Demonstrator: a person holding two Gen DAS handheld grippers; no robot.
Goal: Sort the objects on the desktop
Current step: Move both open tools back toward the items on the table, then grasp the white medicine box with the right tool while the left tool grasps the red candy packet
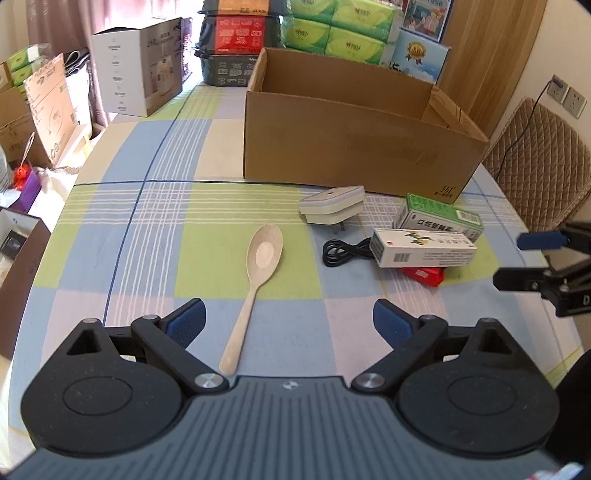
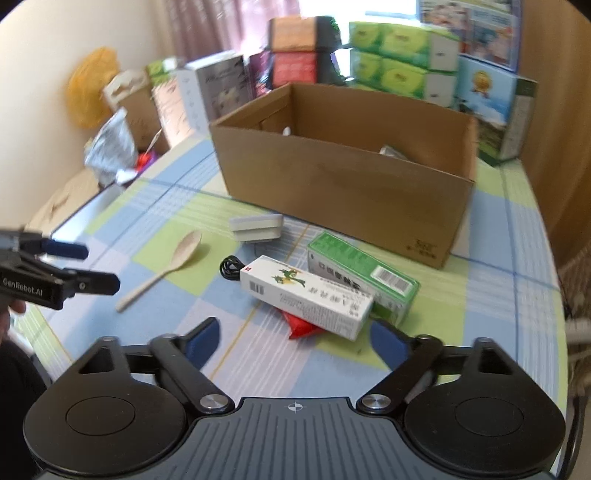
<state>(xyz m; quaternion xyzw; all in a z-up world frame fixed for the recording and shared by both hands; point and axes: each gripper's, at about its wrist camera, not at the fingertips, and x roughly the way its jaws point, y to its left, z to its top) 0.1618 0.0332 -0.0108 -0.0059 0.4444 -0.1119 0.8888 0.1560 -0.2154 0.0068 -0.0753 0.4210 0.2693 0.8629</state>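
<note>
Checked cloth in blue, green and pale lilac squares covers the desk [image 1: 155, 236], and clutter rings it on the far sides. At the left edge stand open cardboard cartons [image 1: 48, 107] and a white product box [image 1: 140, 70]; behind the middle rises a stack of dark printed boxes [image 1: 236, 40], then green tissue packs [image 1: 340, 29] and a blue printed box [image 1: 421, 55]. A curtain hangs at the back left, a wooden panel at the back right, with wall sockets [image 1: 565, 96] and a quilted chair back [image 1: 543, 162] beside it.

On the cloth, going left to right: a pale spoon [image 1: 255, 280] lies bowl away from the left gripper [image 1: 290, 321], its handle running between the spread, released fingers [image 1: 188, 321], which hold nothing. Next comes a white plug adapter [image 1: 332, 203] just in front of the large open cardboard box [image 1: 354, 147], then a coiled black cable [image 1: 343, 253]. Touching the cable is a white medicine box [image 1: 421, 251], resting across a red packet [image 1: 424, 275], with a green medicine box [image 1: 439, 218] right behind it.

In the right wrist view the right gripper [image 2: 293, 341] hovers near the white medicine box [image 2: 306, 295], fingers [image 2: 388, 343] wide apart and empty; the box's near corner lies just ahead of them.
</note>
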